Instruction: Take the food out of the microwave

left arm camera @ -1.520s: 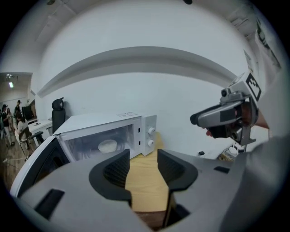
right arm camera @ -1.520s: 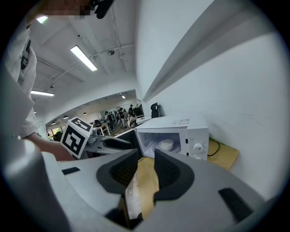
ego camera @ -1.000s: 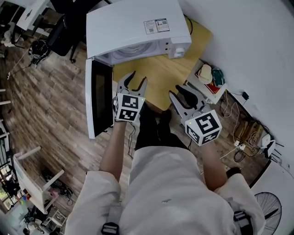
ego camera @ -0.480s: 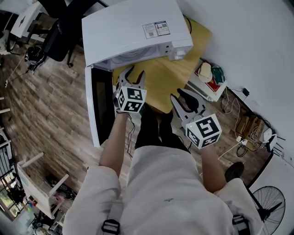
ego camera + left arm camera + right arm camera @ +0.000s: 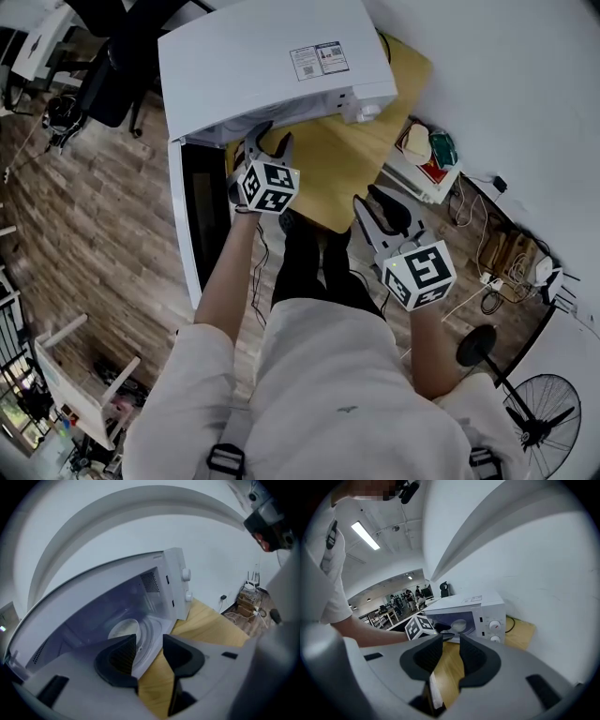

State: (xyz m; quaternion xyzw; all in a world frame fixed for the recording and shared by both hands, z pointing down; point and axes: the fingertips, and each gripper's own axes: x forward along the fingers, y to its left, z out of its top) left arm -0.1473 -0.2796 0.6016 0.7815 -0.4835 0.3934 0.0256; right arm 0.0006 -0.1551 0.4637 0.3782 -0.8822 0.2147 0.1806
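At the mouth of the open microwave (image 5: 272,56), the person's left gripper (image 5: 275,139) points into the cavity. Its jaws stand partly apart, with nothing between them. The food (image 5: 123,630) sits directly ahead of that claw and a little to its left, deeper inside, on the glass turntable (image 5: 149,634). It looks like a pale, round, shallow dish sitting level. What it holds cannot be made out through the glare in the cavity. Being round, it offers no long axis to line up with, so a grip would likely go to the near rim.

The right gripper (image 5: 372,202) hangs well back from the oven, over the near edge of the wooden table (image 5: 347,159). Its jaws are only narrowly apart and also empty. From its camera the dish shows small and far ahead, beyond the left claw's marker cube (image 5: 420,627). The left gripper is therefore clearly the nearer one.

The door (image 5: 192,216) is swung fully open to the left of the left claw, leaving the way in clear. The food has not yet been touched.
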